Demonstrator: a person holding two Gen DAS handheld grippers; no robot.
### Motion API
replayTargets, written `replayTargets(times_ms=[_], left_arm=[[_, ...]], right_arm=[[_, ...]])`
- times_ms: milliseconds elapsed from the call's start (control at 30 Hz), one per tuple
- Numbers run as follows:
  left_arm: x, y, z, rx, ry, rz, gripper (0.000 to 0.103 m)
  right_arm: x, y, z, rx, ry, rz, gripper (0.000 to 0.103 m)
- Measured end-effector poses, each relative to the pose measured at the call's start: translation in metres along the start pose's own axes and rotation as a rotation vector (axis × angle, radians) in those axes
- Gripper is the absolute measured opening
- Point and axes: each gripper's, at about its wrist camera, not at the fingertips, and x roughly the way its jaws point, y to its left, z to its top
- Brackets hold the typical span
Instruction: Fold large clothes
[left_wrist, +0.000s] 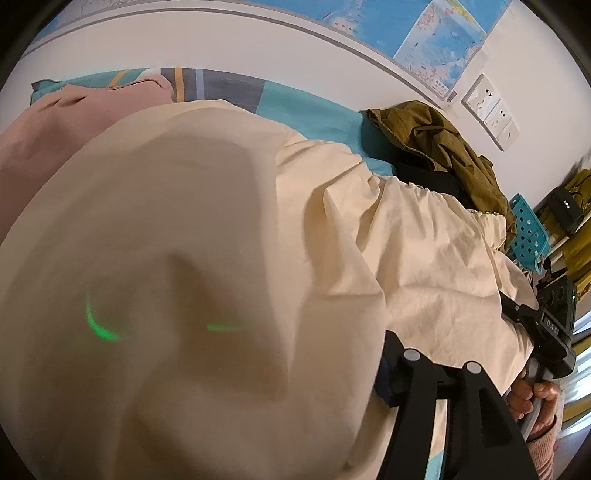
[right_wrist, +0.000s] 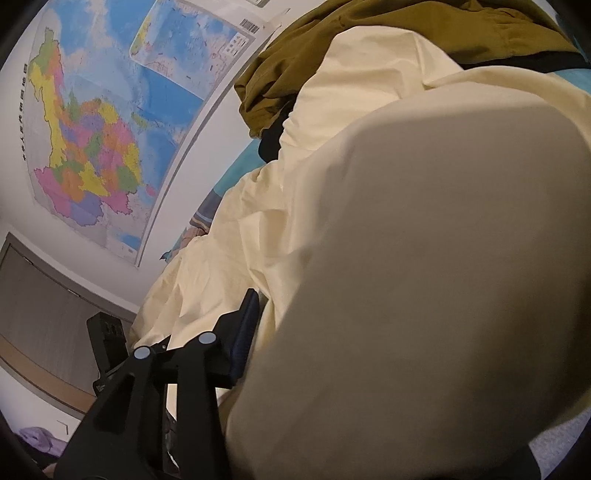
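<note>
Cream garment (left_wrist: 406, 240) drapes over both lenses. Left tool (left_wrist: 406, 373) at lower right, right tool (right_wrist: 236, 332) lower left; grips hidden, cannot tell. Long axis toward upper right.
</note>
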Motion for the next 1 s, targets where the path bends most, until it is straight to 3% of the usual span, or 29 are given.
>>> replayTargets(times_ms=[100, 200, 367, 467, 600, 700, 1000], left_arm=[[-0.003, -0.003, -0.001, 0.014, -0.006, 0.002, 0.049], [-0.006, -0.005, 0.000, 0.022, -0.010, 0.002, 0.044], [0.003, 0.003, 0.003, -0.015, 0.017, -0.039, 0.055], [0.005, 0.001, 0.005, -0.003, 0.015, -0.048, 0.058], [0.000, -0.006, 0.007, 0.020, 0.003, -0.024, 0.041], [-0.011, -0.012, 0.010, 0.045, -0.023, -0.003, 0.029], [-0.065, -0.030, 0.039, 0.152, -0.108, -0.014, 0.023]], right_arm=[[-0.003, -0.001, -0.002, 0.012, -0.005, 0.028, 0.026], [-0.007, 0.004, -0.003, -0.011, -0.007, 0.035, 0.024], [-0.001, -0.001, -0.002, 0.015, 0.011, 0.011, 0.037], [0.000, -0.001, -0.002, 0.009, 0.010, 0.012, 0.038], [-0.004, 0.002, -0.002, 0.006, -0.001, 0.025, 0.023], [-0.016, 0.018, -0.001, -0.035, -0.028, 0.041, 0.019], [-0.052, 0.086, 0.016, -0.191, -0.090, 0.102, 0.016]])
